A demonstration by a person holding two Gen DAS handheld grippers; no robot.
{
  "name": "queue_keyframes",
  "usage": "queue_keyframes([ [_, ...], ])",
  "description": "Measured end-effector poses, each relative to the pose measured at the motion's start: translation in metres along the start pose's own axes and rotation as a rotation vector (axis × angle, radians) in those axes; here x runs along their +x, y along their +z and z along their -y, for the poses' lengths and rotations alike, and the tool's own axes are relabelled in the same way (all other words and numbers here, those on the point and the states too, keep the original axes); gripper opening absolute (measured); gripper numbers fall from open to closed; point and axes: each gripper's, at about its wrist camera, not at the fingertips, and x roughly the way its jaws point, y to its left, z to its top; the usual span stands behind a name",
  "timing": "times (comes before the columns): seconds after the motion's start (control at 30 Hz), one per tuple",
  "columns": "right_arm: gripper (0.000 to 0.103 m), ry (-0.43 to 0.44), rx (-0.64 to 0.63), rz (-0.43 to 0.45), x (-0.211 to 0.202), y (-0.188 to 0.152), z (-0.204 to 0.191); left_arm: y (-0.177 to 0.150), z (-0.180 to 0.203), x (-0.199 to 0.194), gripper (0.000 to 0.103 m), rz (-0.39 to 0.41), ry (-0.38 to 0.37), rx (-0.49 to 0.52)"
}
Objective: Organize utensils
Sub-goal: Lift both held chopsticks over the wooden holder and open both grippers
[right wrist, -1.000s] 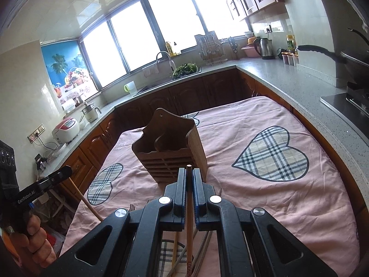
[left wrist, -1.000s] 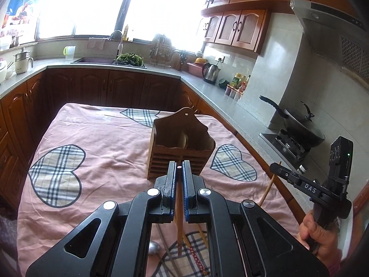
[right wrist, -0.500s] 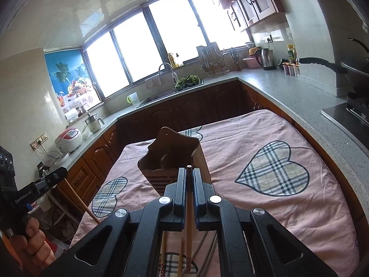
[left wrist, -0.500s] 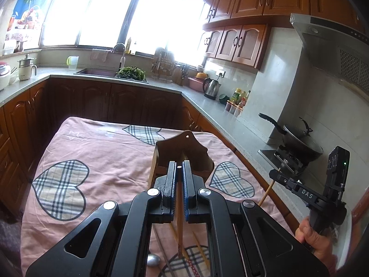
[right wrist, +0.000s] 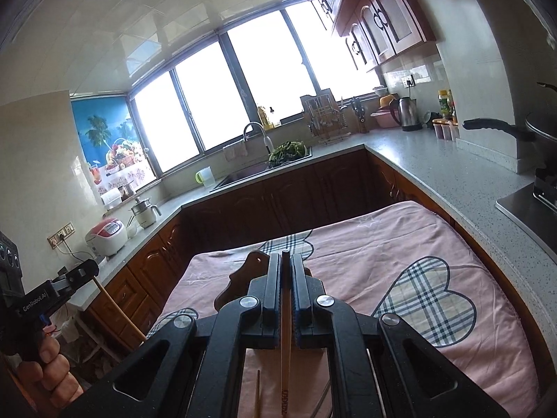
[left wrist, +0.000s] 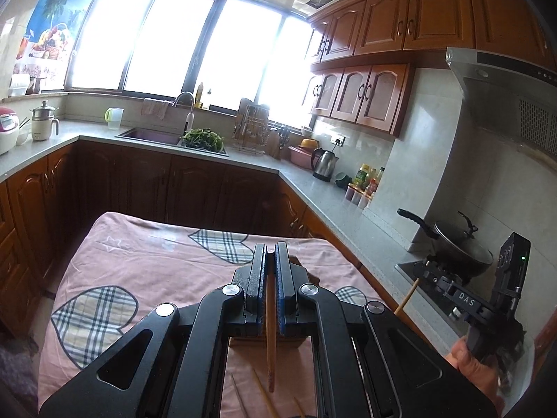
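In the left wrist view my left gripper [left wrist: 271,249] is shut on a wooden chopstick [left wrist: 271,341] that hangs down between its pads. The wooden utensil holder [left wrist: 302,267] stands just behind the fingers, mostly hidden. At the right edge a hand holds my right gripper [left wrist: 419,271], with a chopstick [left wrist: 405,299] slanting down from it. In the right wrist view my right gripper [right wrist: 285,257] is shut on its chopstick [right wrist: 286,334], and the holder [right wrist: 240,278] peeks out left of the fingers. My left gripper [right wrist: 89,267] and its chopstick [right wrist: 116,308] show at the far left.
The table carries a pink cloth [left wrist: 146,261] with plaid hearts; loose chopsticks [left wrist: 263,392] lie on it below the grippers. A grey counter [right wrist: 435,160] wraps around, with a sink [left wrist: 149,136], kettle [left wrist: 323,163], rice cooker [right wrist: 104,240] and a wok [left wrist: 456,244] on the stove.
Both grippers have risen with their chopsticks and now point less steeply down. The holder has dropped in both views and is now largely hidden behind the fingers.
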Motion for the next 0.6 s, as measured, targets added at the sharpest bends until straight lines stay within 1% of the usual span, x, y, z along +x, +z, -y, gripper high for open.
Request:
queue_keyframes([
  [0.27, 0.005, 0.005, 0.012, 0.093, 0.019, 0.040, -0.003, 0.035, -0.006, 0.022, 0.004, 0.085, 0.024, -0.024],
  [0.37, 0.005, 0.003, 0.017, 0.125, 0.031, 0.053, -0.004, 0.046, -0.007, 0.034, 0.004, 0.117, 0.044, -0.023],
  [0.5, 0.005, -0.006, 0.027, 0.145, 0.055, 0.063, 0.000, 0.053, -0.015, 0.058, 0.004, 0.132, 0.054, -0.055],
  [0.6, 0.005, -0.018, 0.033, 0.148, 0.075, 0.061, 0.005, 0.050, -0.022, 0.078, 0.004, 0.133, 0.069, -0.082],
])
